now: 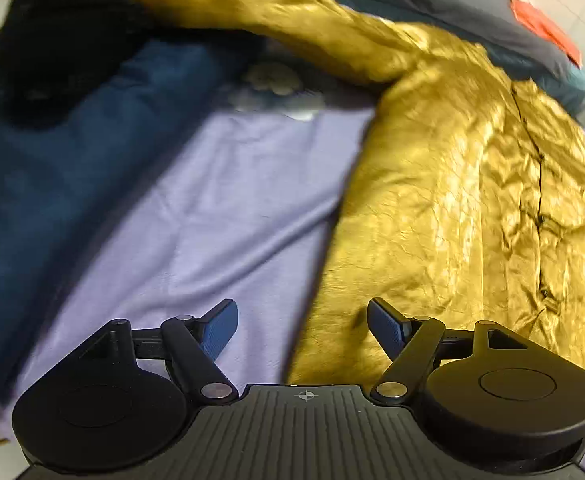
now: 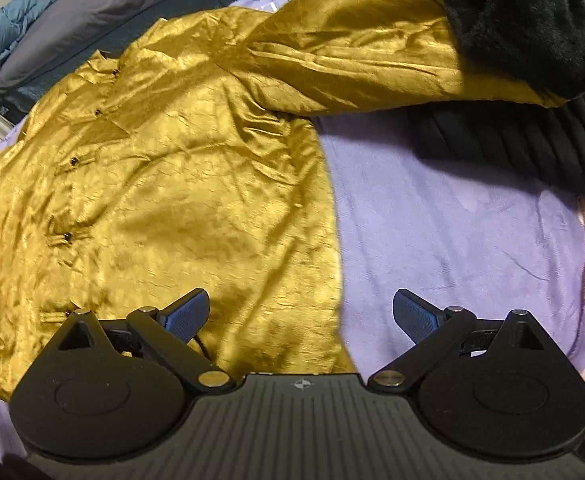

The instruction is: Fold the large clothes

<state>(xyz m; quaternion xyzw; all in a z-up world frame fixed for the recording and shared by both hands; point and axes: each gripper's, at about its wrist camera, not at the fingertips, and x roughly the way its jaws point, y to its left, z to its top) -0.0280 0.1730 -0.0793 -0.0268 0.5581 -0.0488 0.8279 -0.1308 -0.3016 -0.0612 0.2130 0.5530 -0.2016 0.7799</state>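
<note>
Black grippers (image 1: 302,326) (image 2: 301,316), blue-padded jaws, ribbed bases

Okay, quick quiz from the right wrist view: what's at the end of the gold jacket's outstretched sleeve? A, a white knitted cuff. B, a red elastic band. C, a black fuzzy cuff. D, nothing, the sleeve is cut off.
C: the gold jacket sends its sleeve toward the upper right, where it ends in a black fuzzy cuff.
</note>
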